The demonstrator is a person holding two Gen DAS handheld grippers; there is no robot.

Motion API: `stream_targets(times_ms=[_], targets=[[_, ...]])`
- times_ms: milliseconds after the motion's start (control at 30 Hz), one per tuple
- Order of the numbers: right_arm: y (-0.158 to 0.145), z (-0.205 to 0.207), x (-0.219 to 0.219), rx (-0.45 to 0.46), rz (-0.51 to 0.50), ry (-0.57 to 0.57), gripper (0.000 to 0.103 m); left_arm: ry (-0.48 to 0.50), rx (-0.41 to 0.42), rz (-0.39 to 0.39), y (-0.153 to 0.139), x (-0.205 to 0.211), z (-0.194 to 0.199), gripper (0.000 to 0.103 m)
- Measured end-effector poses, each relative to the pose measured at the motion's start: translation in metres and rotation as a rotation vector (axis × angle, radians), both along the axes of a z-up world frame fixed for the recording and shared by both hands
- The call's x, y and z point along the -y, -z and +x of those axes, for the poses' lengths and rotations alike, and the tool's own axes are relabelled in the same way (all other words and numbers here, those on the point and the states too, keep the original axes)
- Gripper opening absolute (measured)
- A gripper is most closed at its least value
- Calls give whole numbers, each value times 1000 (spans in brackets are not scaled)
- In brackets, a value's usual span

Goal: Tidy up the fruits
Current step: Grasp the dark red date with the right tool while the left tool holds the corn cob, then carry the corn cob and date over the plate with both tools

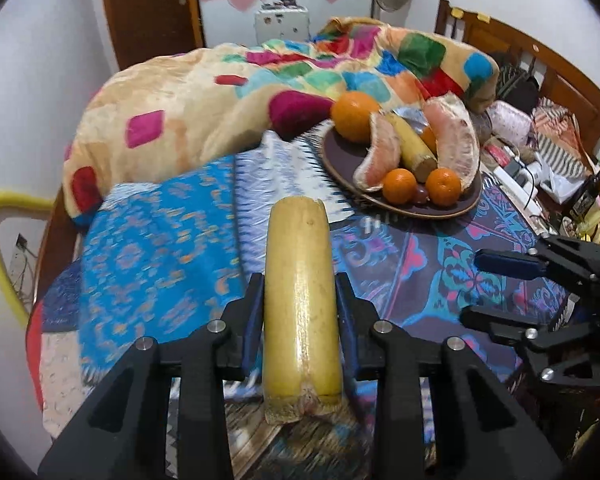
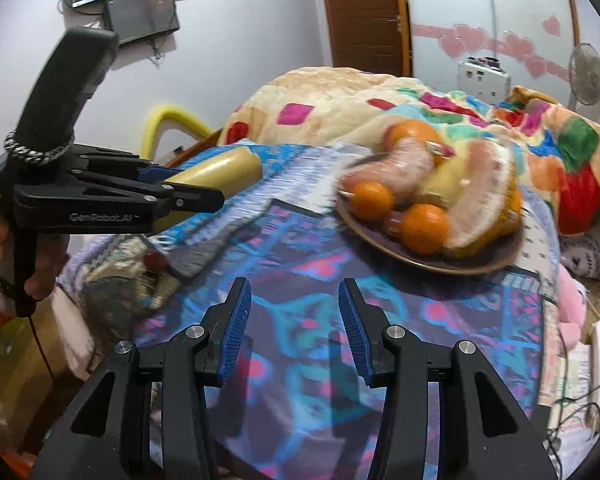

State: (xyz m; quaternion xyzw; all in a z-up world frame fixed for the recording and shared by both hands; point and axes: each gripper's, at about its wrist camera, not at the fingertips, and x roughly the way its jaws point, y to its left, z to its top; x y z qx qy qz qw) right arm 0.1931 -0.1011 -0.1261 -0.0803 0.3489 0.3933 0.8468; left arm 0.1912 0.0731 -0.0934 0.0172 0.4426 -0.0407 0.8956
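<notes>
A bed (image 1: 440, 264) with a patterned blue cover carries everything; a bunched multicoloured quilt (image 1: 204, 96) is heaped along its far side, touching the plate's rear edge. One dark round plate (image 1: 464, 206) is set on the cover near the quilt. Counted on it: two peeled pomelo wedges (image 1: 454, 136), one cut banana piece (image 1: 412, 146), one large orange (image 1: 354, 114), two small oranges (image 1: 400, 186) at the front rim, something small and dark between them, not identifiable. Clutter of cables and cloth (image 1: 540, 160) is seen beside the plate at the headboard side. A second cut banana piece (image 1: 300, 304) is gripped lengthwise by the left gripper (image 1: 300, 292), fingers clamped on both sides, held above the cover, well apart from the plate. The right gripper (image 2: 296, 312) is held over bare cover, fingers parted, nothing between them.
</notes>
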Motion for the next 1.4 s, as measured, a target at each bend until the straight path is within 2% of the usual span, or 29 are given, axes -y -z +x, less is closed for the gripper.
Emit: stream_targets(times_ms=[333,500,600,700,900,1000,1400], targets=[[8,-18,-71,-20,-18,-115,42,-59,31,-6,-9,-47,-64,34],[20,-25,-94,-51,-42,-151,42,-62,37,-10,-5,-57,-77,34],[27,-25,-104,-70,-59,-171,35,-60,38,-20,-2,-59,-78,34],[32,-25,-108,-84,-77,-187,23,-59,38,-33,0,-60,-78,34],[31,-26,-102,-80,-55,-176,23,-56,38,-46,3,-57,-74,34],[25,-27,-94,-50,-55,-153,23,-50,41,-49,3,-53,-71,34],[-13,-7,-20,67,-33,24,23,2,73,-76,-2,-15,-41,34]])
